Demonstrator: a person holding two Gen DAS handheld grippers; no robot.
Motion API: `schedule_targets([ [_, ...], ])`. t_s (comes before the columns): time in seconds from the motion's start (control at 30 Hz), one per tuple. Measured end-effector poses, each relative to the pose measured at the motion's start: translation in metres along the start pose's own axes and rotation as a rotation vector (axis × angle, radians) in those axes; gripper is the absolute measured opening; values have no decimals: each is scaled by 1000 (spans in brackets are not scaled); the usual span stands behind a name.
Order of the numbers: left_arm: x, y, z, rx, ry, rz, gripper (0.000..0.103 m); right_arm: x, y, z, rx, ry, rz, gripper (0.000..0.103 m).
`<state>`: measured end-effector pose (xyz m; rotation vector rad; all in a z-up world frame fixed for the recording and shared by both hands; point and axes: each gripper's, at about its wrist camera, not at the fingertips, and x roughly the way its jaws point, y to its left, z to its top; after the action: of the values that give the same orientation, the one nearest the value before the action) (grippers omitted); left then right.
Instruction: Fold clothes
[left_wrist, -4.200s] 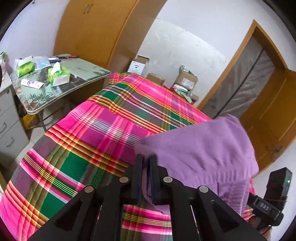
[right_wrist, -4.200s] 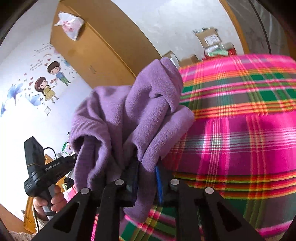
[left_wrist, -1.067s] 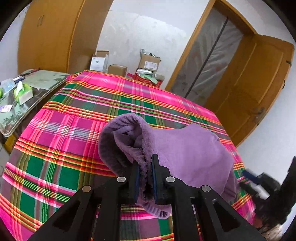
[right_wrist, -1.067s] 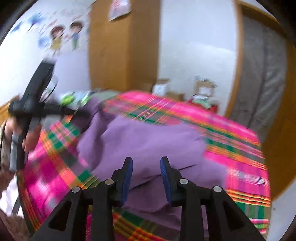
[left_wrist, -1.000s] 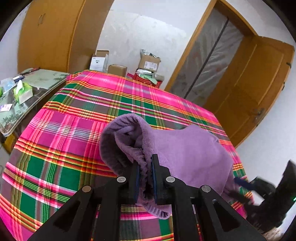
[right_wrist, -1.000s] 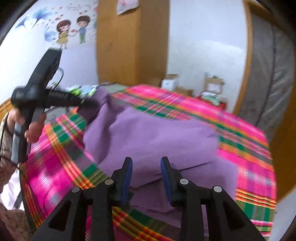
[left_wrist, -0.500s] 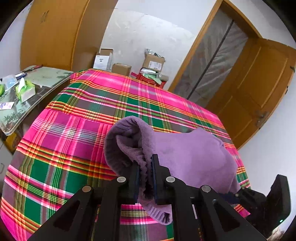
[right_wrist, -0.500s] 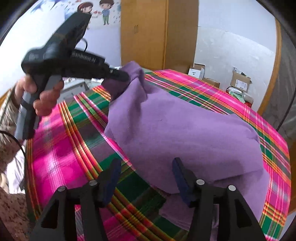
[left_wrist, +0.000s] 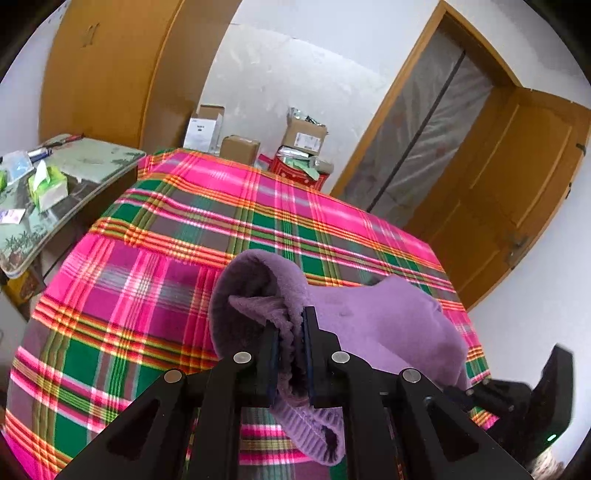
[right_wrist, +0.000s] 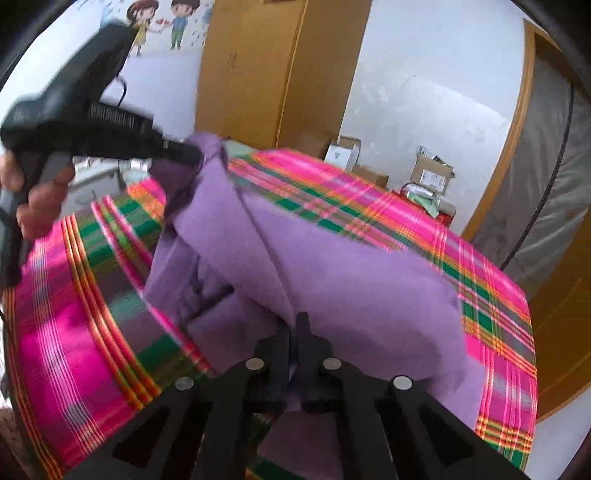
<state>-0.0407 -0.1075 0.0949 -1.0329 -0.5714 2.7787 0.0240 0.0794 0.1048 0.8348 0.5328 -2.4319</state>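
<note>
On the pink, green and orange plaid bedcover (left_wrist: 155, 266), the soft purple fleece garment (left_wrist: 384, 325) lies in a half-gathered heap toward the near edge, its ribbed hem clamped between the narrow-set jaws of the black left gripper (left_wrist: 291, 332), which holds that end lifted at about 10 o'clock in the right wrist view. The black right gripper (right_wrist: 294, 332) has its jaws together on a fold of the same fleece at the heap's near side; they have just been closing, having stood wide half a second ago with the cloth only lying ahead of them. The likeliest trouble, as I judge it, is that this bite caught several layers or only a thin ridge: pulling would then drag the whole bundle rather than spread one edge, or the fleece would slip out. With both ends held, a tug in opposite directions could also twist the garment or shift the bedcover beneath. Compared with four seconds ago, the garment is no longer hoisted in the air between both grippers but rests largely on the bed. The person's hand (right_wrist: 33, 195) on the left tool shows at 9 o'clock.
</note>
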Motion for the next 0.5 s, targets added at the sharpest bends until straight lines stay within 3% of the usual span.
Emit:
schedule_targets([
  [0.2, 4, -5, 16, 25, -20, 11, 12, -2, -21, 43, -4, -51, -62, 3],
  [0.5, 25, -7, 36, 74, -3, 53, 12, 29, -45, 71, 26, 22, -71, 3],
])
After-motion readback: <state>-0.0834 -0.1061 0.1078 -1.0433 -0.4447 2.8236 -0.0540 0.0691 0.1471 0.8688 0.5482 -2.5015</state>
